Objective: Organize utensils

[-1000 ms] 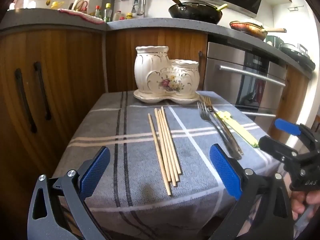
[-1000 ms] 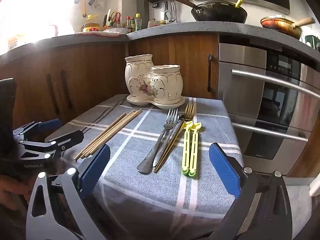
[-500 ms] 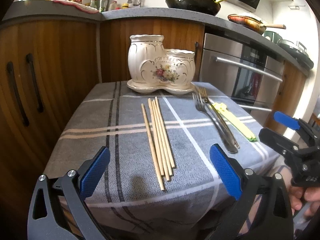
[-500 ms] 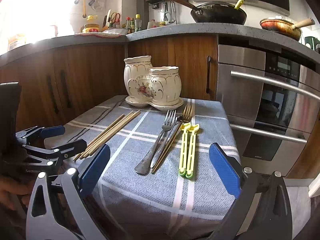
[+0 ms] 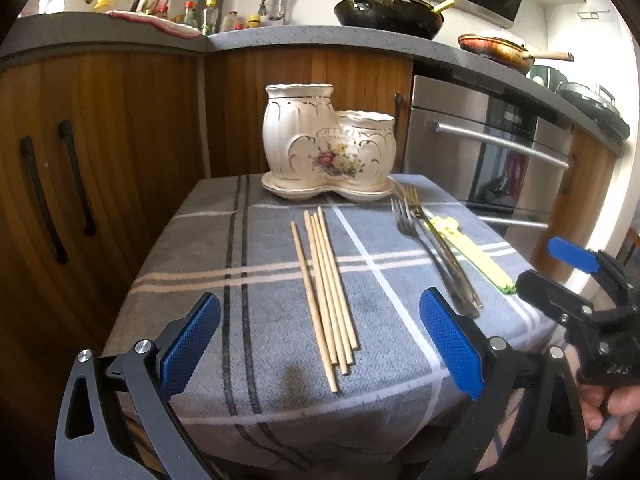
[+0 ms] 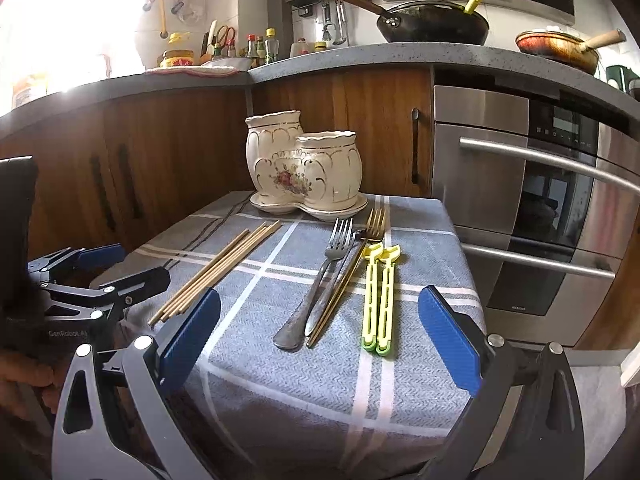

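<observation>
A cream ceramic two-pot utensil holder [image 5: 328, 146] [image 6: 304, 166] stands on its saucer at the back of a small table. Several wooden chopsticks [image 5: 326, 292] [image 6: 218, 270] lie side by side in front of it. Right of them lie two forks [image 5: 434, 252] [image 6: 332, 276], one silver, one gold, and a yellow-green plastic pair of sticks [image 6: 380, 300] [image 5: 472, 252]. My left gripper [image 5: 320, 350] is open and empty, low over the near edge before the chopsticks. My right gripper [image 6: 320, 340] is open and empty, before the forks.
The table wears a grey plaid cloth [image 5: 260, 280] that hangs over the edges. Wooden cabinets [image 5: 100, 140] stand behind and left, an oven [image 6: 540, 220] at the right. Pans sit on the counter [image 6: 432, 26] above.
The left gripper has shifted a little over the near table edge, so the holder and chopsticks moved slightly in its view. The right gripper has barely moved. Both stay open.
</observation>
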A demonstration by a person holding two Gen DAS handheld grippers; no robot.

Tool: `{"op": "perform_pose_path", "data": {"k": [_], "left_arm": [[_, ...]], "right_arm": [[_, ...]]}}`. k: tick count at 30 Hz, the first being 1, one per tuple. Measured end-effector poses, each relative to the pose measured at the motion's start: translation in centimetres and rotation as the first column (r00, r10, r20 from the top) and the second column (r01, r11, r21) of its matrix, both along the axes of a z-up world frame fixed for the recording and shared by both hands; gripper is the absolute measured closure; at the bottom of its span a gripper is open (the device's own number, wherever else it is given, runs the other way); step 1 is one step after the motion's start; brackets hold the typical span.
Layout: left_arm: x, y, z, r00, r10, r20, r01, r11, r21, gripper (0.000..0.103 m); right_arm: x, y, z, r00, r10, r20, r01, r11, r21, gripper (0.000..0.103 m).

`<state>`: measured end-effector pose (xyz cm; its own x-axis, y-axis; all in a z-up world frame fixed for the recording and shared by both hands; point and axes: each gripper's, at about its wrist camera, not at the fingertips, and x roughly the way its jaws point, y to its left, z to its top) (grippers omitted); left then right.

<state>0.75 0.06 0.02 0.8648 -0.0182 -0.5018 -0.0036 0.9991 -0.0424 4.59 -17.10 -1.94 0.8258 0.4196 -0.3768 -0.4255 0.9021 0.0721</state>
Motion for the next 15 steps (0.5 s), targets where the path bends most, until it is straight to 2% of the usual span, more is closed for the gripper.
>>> {"op": "perform_pose_path", "data": {"k": [5, 15], "left_arm": [[0.13, -0.19, -0.19, 1.000, 0.003, -0.008, -0.003, 1.000, -0.002, 0.004], [0.38, -0.36, -0.18, 1.000, -0.004, -0.010, 0.004, 1.000, -0.007, 0.004]], "right_arm": [[0.33, -0.23, 0.09, 1.000, -0.001, -0.019, 0.001, 1.000, -0.002, 0.005], [-0.10, -0.03, 0.39, 1.000, 0.006, 0.016, -0.005, 0.999, -0.037, 0.006]]}}
